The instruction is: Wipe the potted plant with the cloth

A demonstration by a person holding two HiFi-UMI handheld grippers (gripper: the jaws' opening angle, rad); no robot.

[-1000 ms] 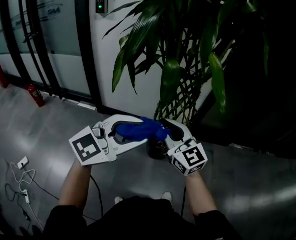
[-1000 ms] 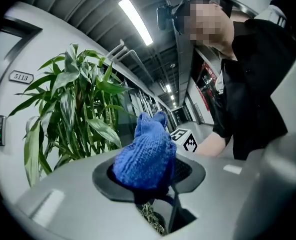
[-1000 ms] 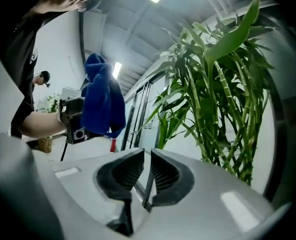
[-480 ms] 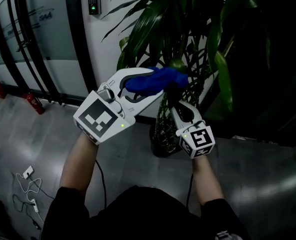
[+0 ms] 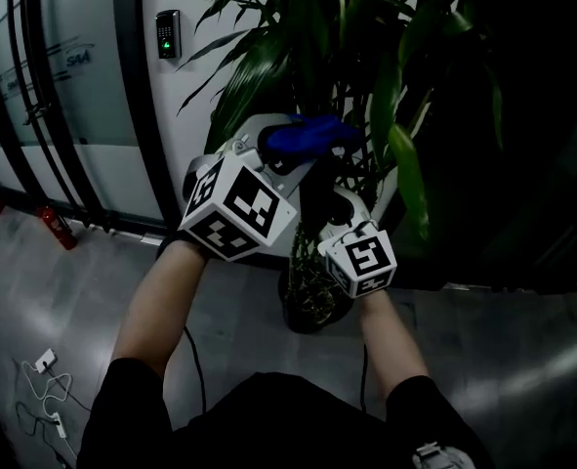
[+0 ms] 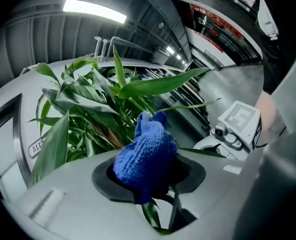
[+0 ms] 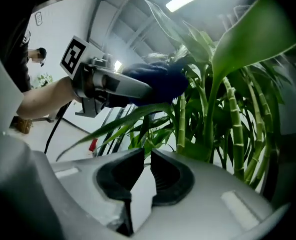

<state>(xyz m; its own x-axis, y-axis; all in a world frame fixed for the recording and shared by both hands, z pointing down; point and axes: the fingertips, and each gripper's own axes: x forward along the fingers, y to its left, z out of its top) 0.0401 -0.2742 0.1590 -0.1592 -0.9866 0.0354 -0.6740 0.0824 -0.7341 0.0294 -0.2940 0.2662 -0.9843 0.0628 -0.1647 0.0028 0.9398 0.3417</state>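
The potted plant [image 5: 312,57] has long green leaves, bamboo-like stems [image 7: 223,114] and a dark pot [image 5: 312,306] on the floor. A blue knitted cloth [image 5: 308,137] is bunched between the jaws of my left gripper [image 5: 317,143], which is shut on it and held high among the leaves. In the left gripper view the cloth [image 6: 145,156] fills the jaws, with a leaf just below it. My right gripper [image 5: 332,203] sits lower and to the right, near the stems. Its jaws [image 7: 149,159] are almost together with nothing between them, and a long leaf [image 7: 132,118] crosses just past the tips.
A white wall with a keypad [image 5: 168,34] and dark-framed glass panels [image 5: 34,86] stands left of the plant. A red fire extinguisher [image 5: 54,225] stands at the wall's foot. White cables and a plug [image 5: 44,379] lie on the grey floor at lower left.
Both grippers have risen from knee height into the foliage. The left one carried the cloth up among the leaves, and the right one followed close under it.
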